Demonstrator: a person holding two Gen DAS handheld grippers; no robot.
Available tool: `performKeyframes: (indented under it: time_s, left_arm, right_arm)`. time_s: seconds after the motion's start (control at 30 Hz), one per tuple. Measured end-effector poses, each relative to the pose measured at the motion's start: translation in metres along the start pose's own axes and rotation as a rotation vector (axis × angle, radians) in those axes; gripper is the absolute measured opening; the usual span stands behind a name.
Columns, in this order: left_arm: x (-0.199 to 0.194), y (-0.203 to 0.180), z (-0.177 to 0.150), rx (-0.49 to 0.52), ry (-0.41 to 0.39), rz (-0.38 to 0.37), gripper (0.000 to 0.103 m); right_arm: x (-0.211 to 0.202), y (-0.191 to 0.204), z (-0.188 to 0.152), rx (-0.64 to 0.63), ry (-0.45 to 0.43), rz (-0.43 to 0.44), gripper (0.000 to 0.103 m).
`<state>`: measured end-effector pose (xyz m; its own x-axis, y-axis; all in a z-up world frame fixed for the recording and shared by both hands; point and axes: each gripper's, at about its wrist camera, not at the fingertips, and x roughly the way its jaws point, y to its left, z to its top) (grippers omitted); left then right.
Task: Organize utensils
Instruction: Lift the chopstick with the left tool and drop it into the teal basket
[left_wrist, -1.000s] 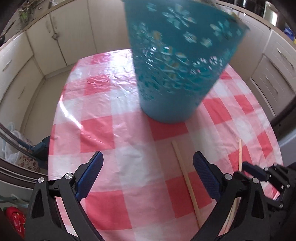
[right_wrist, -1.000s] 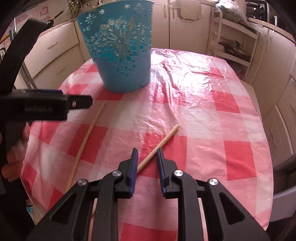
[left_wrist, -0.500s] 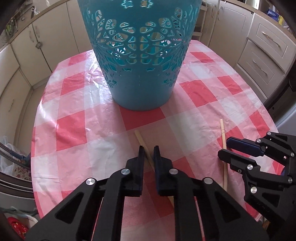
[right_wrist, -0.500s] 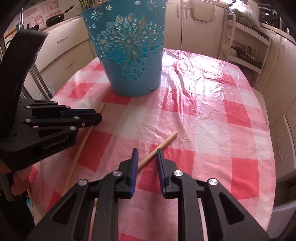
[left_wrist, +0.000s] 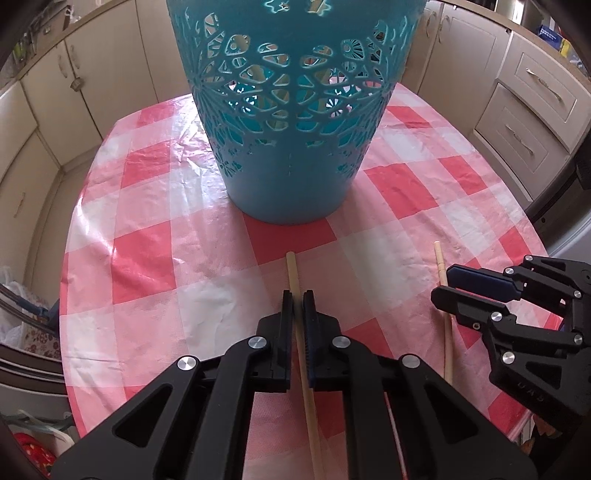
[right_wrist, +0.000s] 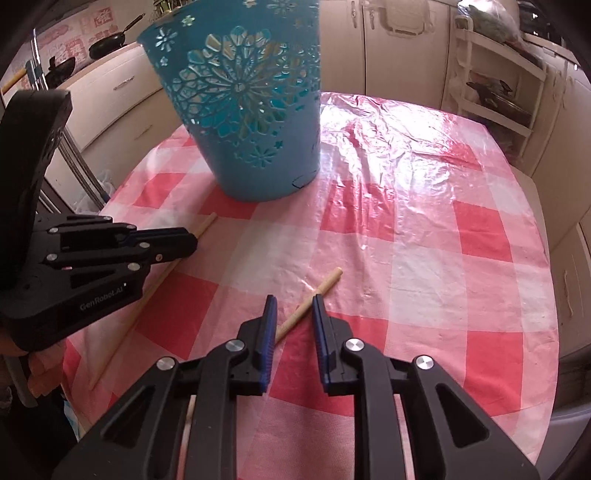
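Note:
Two long wooden chopsticks lie on the red-and-white checked tablecloth (left_wrist: 155, 251) in front of a teal cut-out basket (left_wrist: 291, 122). My left gripper (left_wrist: 298, 295) is shut on the left chopstick (left_wrist: 293, 271), which runs between its fingers toward the basket. My right gripper (right_wrist: 293, 301) is slightly open, its fingers on either side of the other chopstick (right_wrist: 325, 286), not touching it. The right gripper also shows in the left wrist view (left_wrist: 448, 284), over that chopstick (left_wrist: 439, 258). The left gripper shows in the right wrist view (right_wrist: 184, 240) over its chopstick (right_wrist: 205, 225). The basket is upright (right_wrist: 251, 122).
The round table's edge (right_wrist: 554, 295) drops off on the right. Cream kitchen cabinets (left_wrist: 74, 74) surround the table. A white shelf rack (right_wrist: 491, 92) stands at the back right. Bags (left_wrist: 22, 325) sit on the floor at the left.
My left gripper has swung toward the left chopstick and closed from wide open to shut around it. My right gripper has stayed over the other chopstick, its jaws slightly wider now.

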<state>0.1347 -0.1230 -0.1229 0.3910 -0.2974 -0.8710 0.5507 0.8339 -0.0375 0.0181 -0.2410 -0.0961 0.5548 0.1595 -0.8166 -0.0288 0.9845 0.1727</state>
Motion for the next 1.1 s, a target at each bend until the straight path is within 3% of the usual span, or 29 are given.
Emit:
performKeyframes:
  time_s: [0.2,0.5,0.67,0.87,1.1]
  left_arm:
    - [-0.027,0.006,0.007,-0.031,-0.077,0.011,0.005]
    - [-0.077,0.016,0.006,-0.100,-0.185,-0.041,0.005]
    - [-0.125,0.024,0.015,-0.136,-0.322,-0.093,0.005]
    - [-0.190,0.042,0.058,-0.191,-0.544,-0.122,0.005]
    - [-0.217,0.045,0.118,-0.242,-0.723,-0.057,0.005]
  right_arm:
    - [0.001,0.008,-0.006,-0.050,-0.052,-0.047,0.020]
    - [0.000,0.012,-0.009,-0.065,-0.075,-0.060,0.025]
    - [0.000,0.018,-0.011,-0.084,-0.077,-0.063,0.030]
    - [0.000,0.018,-0.011,-0.090,-0.077,-0.062,0.033]
    - [0.001,0.019,-0.010,-0.098,-0.075,-0.061,0.036]
